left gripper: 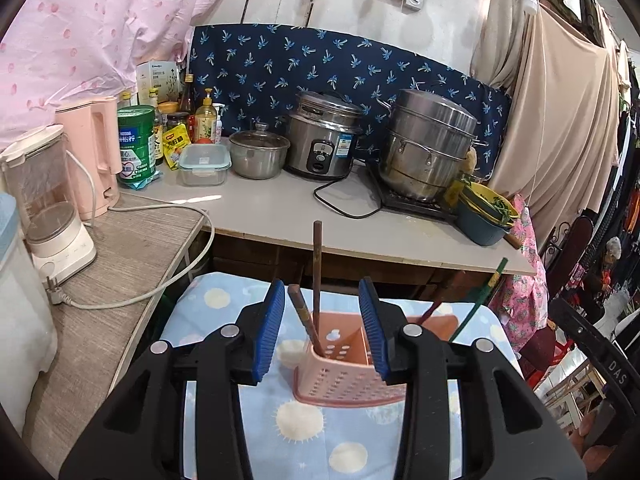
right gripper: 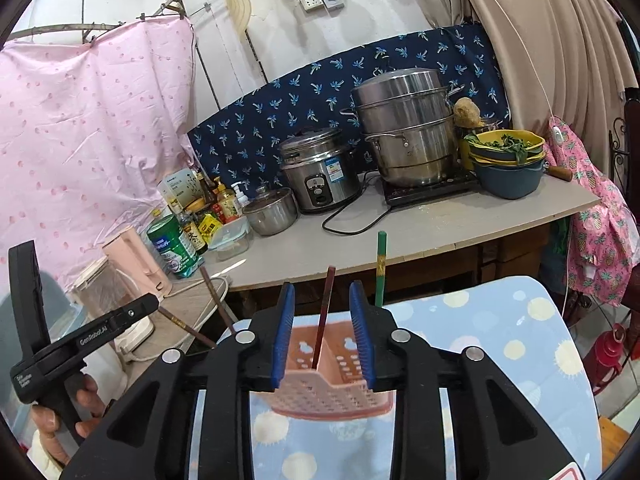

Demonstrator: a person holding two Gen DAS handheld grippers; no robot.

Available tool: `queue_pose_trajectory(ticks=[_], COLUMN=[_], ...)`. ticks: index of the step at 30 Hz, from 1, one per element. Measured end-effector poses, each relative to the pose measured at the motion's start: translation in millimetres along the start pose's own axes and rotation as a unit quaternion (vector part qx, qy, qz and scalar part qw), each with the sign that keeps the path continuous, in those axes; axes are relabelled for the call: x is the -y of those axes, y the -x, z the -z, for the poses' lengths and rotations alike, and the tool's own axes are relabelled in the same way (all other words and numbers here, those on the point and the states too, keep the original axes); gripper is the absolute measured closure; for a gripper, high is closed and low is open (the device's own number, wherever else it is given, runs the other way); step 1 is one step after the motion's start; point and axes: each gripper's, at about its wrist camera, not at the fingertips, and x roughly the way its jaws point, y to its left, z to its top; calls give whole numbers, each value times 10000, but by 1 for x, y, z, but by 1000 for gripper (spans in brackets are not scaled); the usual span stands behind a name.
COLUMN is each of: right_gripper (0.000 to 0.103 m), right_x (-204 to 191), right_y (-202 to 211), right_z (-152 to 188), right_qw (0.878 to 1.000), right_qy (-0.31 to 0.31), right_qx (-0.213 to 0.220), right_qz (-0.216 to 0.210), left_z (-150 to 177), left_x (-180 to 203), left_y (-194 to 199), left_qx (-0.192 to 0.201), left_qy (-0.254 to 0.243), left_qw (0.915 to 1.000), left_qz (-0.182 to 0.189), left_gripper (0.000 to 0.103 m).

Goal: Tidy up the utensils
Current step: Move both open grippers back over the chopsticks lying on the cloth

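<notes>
A pink perforated utensil basket (left gripper: pixel 344 364) stands on a blue patterned cloth (left gripper: pixel 312 428); it also shows in the right wrist view (right gripper: pixel 328 384). Two brown chopsticks (left gripper: pixel 317 268) stand in its left compartment. A red chopstick (right gripper: pixel 325 312) and a green chopstick (right gripper: pixel 380 268) stand at its right side. My left gripper (left gripper: pixel 323 332) is open and empty, just in front of the basket. My right gripper (right gripper: pixel 322 334) is open and empty, with the red chopstick standing between its fingers without contact.
A counter (left gripper: pixel 280 208) behind holds a rice cooker (left gripper: pixel 324 136), steamer pot (left gripper: pixel 428 144), small lidded pot (left gripper: pixel 258 152), plastic box (left gripper: pixel 204 162), bottles, stacked bowls (left gripper: pixel 484 212). A side table (left gripper: pixel 120 248) on the left carries a pink kettle (left gripper: pixel 92 152), blender (left gripper: pixel 48 200) and cord.
</notes>
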Motion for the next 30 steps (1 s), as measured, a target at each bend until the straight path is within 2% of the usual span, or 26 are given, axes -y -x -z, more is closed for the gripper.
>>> queue_pose_trajectory(ticks=[16, 22, 30], right_gripper=[61, 59, 58], right_x=[-21, -29, -33], right_y=[92, 122, 147], right_z=[74, 107, 159], right_qw=[9991, 9968, 9930], right_qy=[367, 673, 873], right_qx=[-200, -274, -644], right_qz=[121, 318, 469], left_z=[63, 95, 141], left_x=[-8, -12, -16], left_y=[84, 107, 126], left_qx=[-48, -219, -552], left_qy=[-199, -263, -290], left_qw=[9988, 9978, 9964], left_qz=[-453, -569, -572], left_gripper=[66, 66, 66])
